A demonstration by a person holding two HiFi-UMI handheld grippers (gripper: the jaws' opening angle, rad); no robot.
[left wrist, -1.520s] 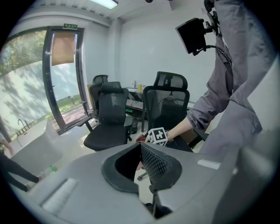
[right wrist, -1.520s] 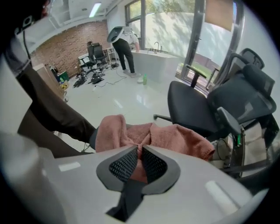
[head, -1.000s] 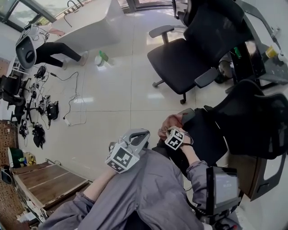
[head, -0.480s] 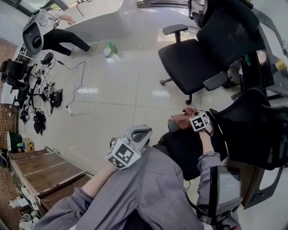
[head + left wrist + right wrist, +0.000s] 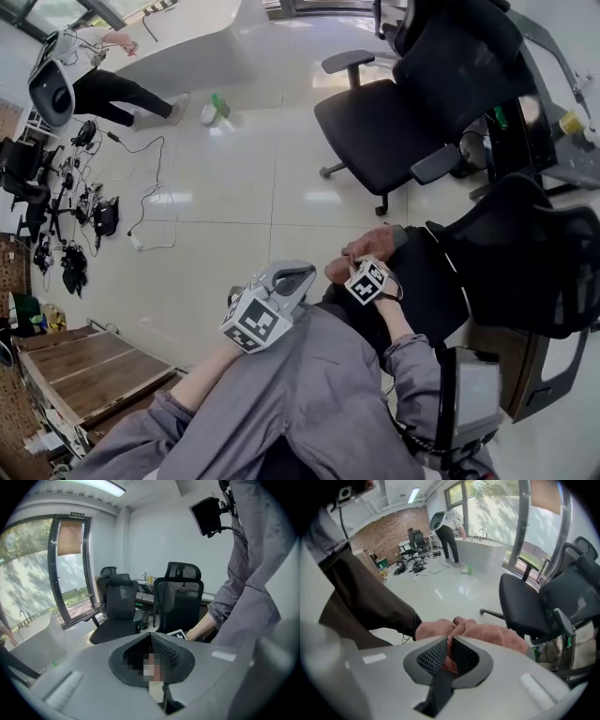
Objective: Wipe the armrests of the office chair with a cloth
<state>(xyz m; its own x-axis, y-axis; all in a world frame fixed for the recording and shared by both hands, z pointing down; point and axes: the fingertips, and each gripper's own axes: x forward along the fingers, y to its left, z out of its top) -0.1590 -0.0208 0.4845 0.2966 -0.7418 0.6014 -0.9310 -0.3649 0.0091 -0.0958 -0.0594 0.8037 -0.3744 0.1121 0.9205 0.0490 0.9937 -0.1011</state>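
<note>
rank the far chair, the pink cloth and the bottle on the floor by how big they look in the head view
1. far chair
2. cloth
3. bottle, smallest, though it stands far off and the cloth is close to the camera

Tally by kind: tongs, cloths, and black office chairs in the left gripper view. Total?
Tongs: 2 (left tongs, right tongs)
Pink cloth: 1
Black office chairs: 3 (near chair, middle chair, far chair)
Total: 6
</note>
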